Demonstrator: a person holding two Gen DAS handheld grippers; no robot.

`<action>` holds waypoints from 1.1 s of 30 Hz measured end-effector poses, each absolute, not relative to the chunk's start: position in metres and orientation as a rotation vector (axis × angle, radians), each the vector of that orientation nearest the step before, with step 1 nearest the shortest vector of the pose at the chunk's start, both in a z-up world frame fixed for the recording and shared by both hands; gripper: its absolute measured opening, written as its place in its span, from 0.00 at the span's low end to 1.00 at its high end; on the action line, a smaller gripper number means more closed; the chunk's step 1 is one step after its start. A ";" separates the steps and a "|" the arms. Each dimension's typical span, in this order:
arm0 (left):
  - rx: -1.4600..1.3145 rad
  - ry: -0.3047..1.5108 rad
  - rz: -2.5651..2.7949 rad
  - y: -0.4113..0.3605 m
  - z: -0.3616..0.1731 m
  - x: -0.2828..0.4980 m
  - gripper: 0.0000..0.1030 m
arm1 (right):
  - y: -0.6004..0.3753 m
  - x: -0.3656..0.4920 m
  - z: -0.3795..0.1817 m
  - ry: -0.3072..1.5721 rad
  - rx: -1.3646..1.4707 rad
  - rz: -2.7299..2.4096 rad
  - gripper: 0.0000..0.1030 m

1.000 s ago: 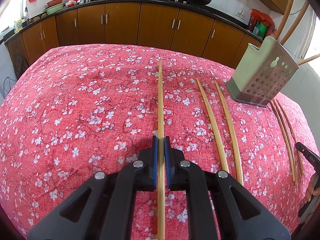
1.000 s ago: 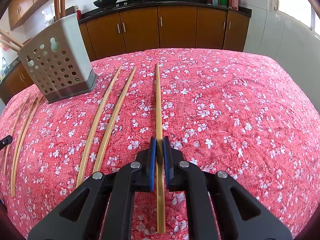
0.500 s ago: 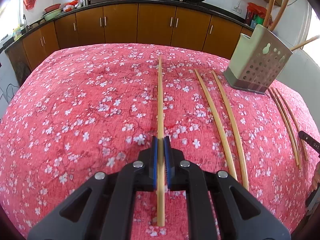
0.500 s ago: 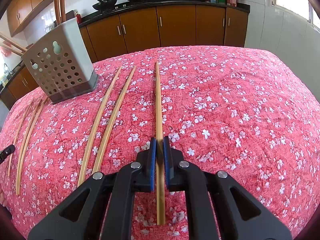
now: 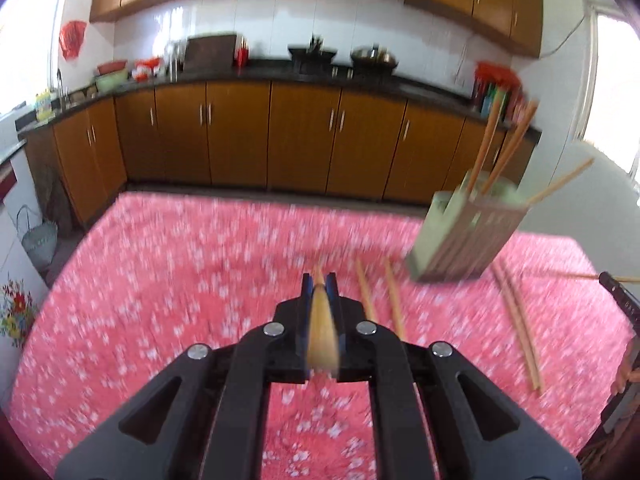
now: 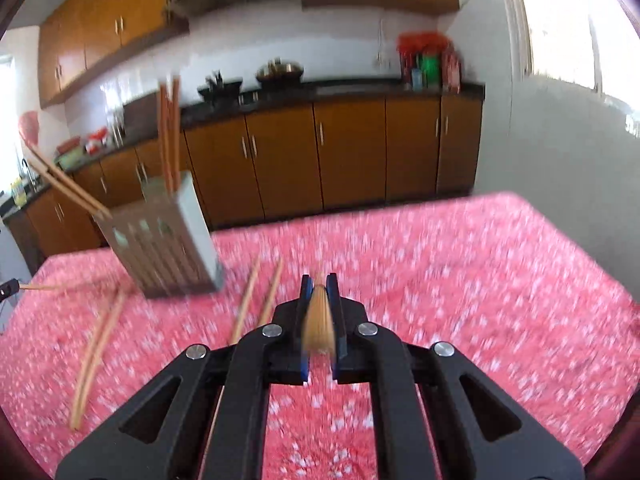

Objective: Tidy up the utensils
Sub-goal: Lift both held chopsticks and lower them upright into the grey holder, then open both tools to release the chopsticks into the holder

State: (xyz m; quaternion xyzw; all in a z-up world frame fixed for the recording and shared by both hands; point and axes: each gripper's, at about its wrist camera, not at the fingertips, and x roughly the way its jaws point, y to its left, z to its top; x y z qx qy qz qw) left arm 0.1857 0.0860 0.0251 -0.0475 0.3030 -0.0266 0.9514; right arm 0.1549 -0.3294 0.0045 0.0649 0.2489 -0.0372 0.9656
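Each gripper, left (image 5: 320, 280) and right (image 6: 319, 281), pinches one chopstick (image 5: 321, 332) (image 6: 319, 326) between narrow jaws. Both sticks are lifted above the red tablecloth (image 5: 180, 280). Keep both grips firm, tip the sticks upright, then lower them into the perforated holder (image 6: 160, 240) at far left of the right view, clear of the chopsticks standing inside.

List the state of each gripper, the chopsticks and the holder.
left gripper: shut on a chopstick
right gripper: shut on a second chopstick
holder: upright, chopsticks standing inside
loose chopsticks: lying flat on the tablecloth
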 end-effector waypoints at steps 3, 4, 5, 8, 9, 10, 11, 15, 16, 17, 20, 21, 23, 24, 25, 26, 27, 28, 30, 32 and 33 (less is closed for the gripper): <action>-0.105 0.578 -0.068 0.081 0.044 0.185 0.08 | -0.331 0.156 0.022 0.451 0.131 -0.068 0.08; -0.107 0.569 -0.075 0.080 0.051 0.186 0.08 | -0.330 0.154 0.027 0.439 0.132 -0.065 0.08; -0.109 0.563 -0.081 0.080 0.055 0.185 0.08 | -0.331 0.155 0.031 0.430 0.135 -0.061 0.08; -0.119 0.552 -0.114 0.076 0.070 0.182 0.08 | -0.329 0.153 0.047 0.402 0.157 -0.030 0.07; -0.124 0.547 -0.127 0.074 0.076 0.180 0.08 | -0.328 0.151 0.056 0.387 0.172 -0.011 0.07; -0.126 0.541 -0.138 0.071 0.081 0.178 0.08 | -0.327 0.148 0.061 0.375 0.183 0.004 0.08; -0.129 0.531 -0.152 0.068 0.087 0.175 0.08 | -0.326 0.147 0.068 0.363 0.194 0.021 0.08; -0.138 0.496 -0.217 0.050 0.109 0.167 0.08 | -0.320 0.142 0.098 0.299 0.240 0.104 0.07; -0.139 0.483 -0.243 0.044 0.116 0.166 0.08 | -0.316 0.141 0.105 0.281 0.249 0.131 0.07; -0.139 0.474 -0.260 0.039 0.122 0.165 0.08 | -0.312 0.140 0.113 0.261 0.253 0.152 0.07; -0.148 0.431 -0.310 0.022 0.138 0.164 0.08 | -0.299 0.141 0.129 0.204 0.246 0.186 0.08; -0.150 0.413 -0.318 0.016 0.142 0.165 0.08 | -0.296 0.142 0.131 0.190 0.238 0.187 0.08; -0.158 0.373 -0.327 0.006 0.152 0.169 0.08 | -0.285 0.149 0.137 0.160 0.216 0.184 0.07; -0.166 0.359 -0.332 0.002 0.156 0.171 0.08 | -0.282 0.151 0.139 0.152 0.212 0.184 0.07; -0.173 0.342 -0.333 -0.003 0.160 0.174 0.08 | -0.278 0.156 0.140 0.146 0.208 0.184 0.07; -0.172 0.326 -0.329 -0.008 0.164 0.177 0.08 | -0.275 0.162 0.140 0.142 0.205 0.184 0.07; -0.170 0.317 -0.325 -0.011 0.166 0.180 0.08 | -0.272 0.167 0.139 0.138 0.202 0.183 0.08; -0.162 0.305 -0.316 -0.016 0.168 0.186 0.08 | -0.271 0.171 0.139 0.136 0.200 0.180 0.07; -0.142 0.311 -0.309 -0.025 0.167 0.195 0.08 | -0.267 0.184 0.136 0.147 0.198 0.176 0.07; -0.114 0.332 -0.290 -0.034 0.159 0.210 0.08 | -0.265 0.193 0.131 0.166 0.203 0.173 0.07; -0.107 0.342 -0.287 -0.037 0.156 0.216 0.08 | -0.265 0.197 0.129 0.176 0.207 0.172 0.07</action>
